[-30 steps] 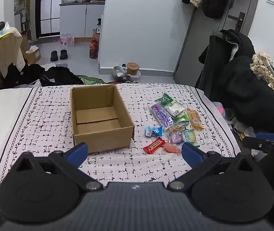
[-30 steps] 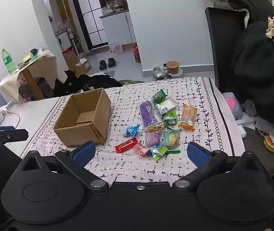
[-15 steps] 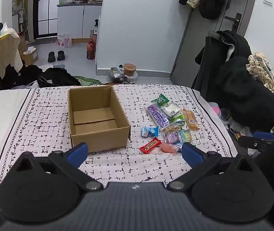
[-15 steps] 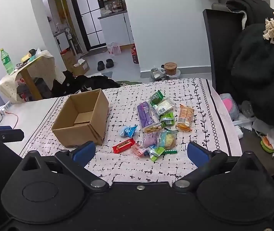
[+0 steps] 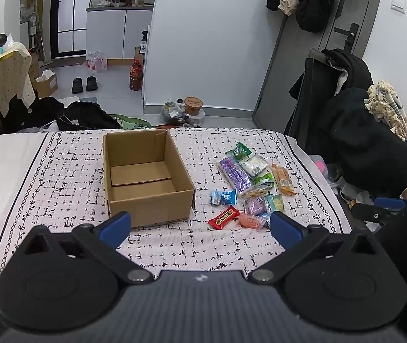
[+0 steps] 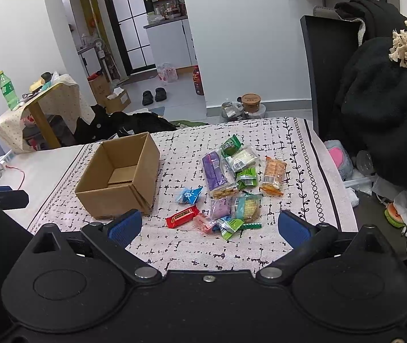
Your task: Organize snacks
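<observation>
The left tool [image 5: 200,225] hangs at the bottom of its view with its blue pads spread wide and nothing between them; the right tool [image 6: 208,227] is the same, spread and empty. Both sit back from the work, likely so the whole layout can be taken in before a first pick. Just past the left tool, at centre frame, an open cardboard box [image 5: 146,177] stands empty on the patterned bedspread [image 5: 60,177], its mouth up to receive things. Right of it lies a loose pile of snack packets [image 5: 249,183], the red bar [image 6: 182,216] nearest the tools, apart from the box.
</observation>
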Available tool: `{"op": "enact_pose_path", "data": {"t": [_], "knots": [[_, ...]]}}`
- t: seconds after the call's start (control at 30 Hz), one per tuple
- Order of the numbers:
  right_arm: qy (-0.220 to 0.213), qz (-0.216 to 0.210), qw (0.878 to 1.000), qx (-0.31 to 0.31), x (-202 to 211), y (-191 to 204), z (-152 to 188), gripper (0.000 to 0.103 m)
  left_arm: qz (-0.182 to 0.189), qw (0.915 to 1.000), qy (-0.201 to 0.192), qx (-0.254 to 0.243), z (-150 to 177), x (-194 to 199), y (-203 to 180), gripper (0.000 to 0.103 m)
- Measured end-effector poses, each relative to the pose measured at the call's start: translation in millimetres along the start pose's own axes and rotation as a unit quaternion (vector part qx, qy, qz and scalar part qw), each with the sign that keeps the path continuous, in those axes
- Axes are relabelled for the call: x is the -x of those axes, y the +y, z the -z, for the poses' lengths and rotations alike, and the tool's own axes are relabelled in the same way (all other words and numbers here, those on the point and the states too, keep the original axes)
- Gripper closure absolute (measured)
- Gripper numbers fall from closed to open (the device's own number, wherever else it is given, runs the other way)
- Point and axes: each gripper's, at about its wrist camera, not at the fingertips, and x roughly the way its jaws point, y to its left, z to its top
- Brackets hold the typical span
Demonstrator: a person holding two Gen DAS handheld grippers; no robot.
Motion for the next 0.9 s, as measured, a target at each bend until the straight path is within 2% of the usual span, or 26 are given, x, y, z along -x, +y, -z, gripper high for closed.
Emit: {"op": "enact_pose_path", "data": {"t": [0.9], "knots": [[-0.002, 0.005, 1.000, 0.005, 1.1, 2.6, 0.1, 0.000, 0.005, 1.0000, 0.003, 0.001, -1.3, 0.0, -1.8, 0.000]]}}
